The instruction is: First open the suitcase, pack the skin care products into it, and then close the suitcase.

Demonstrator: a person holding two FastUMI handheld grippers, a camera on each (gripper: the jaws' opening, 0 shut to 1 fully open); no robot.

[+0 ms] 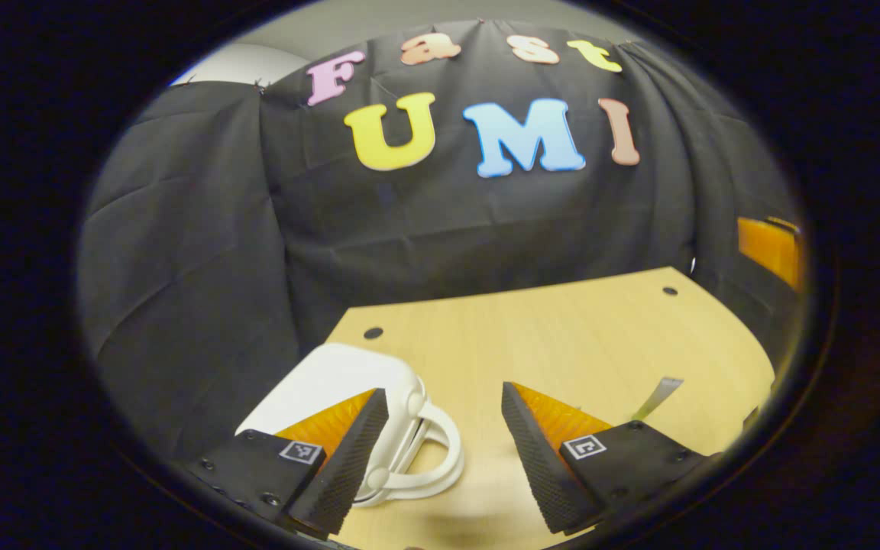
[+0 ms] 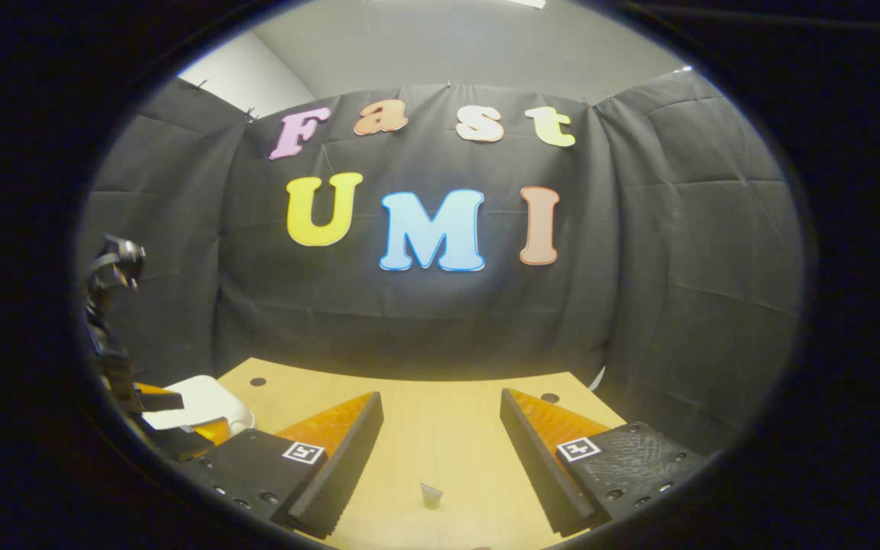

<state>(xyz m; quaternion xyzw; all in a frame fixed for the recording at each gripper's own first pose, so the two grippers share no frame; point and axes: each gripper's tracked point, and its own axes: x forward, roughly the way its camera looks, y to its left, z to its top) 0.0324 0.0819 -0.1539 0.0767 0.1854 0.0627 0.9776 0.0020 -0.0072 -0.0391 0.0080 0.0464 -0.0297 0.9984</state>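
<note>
- The white suitcase [image 1: 337, 393] lies closed, as far as can be seen, at the left edge of the wooden table [image 1: 562, 336], near its far-left corner; its looped handle [image 1: 432, 458] points toward the middle of the surface.
- In the right gripper view the suitcase [image 2: 195, 401] shows at the table's left edge.
- The left gripper [image 1: 444, 451] hovers with its fingers spread wide, gripping nothing; the handle sits just beside its left finger.
- The right gripper [image 2: 440, 458] is likewise wide apart and empty, above the bare table [image 2: 440, 405].
- A small grey strip [image 1: 658, 397] lies near the table's right edge.
- A small grey piece [image 2: 431, 496] rests on the surface between the right gripper's fingers.
- The left gripper's body [image 2: 115, 344] is seen beside the suitcase.
</note>
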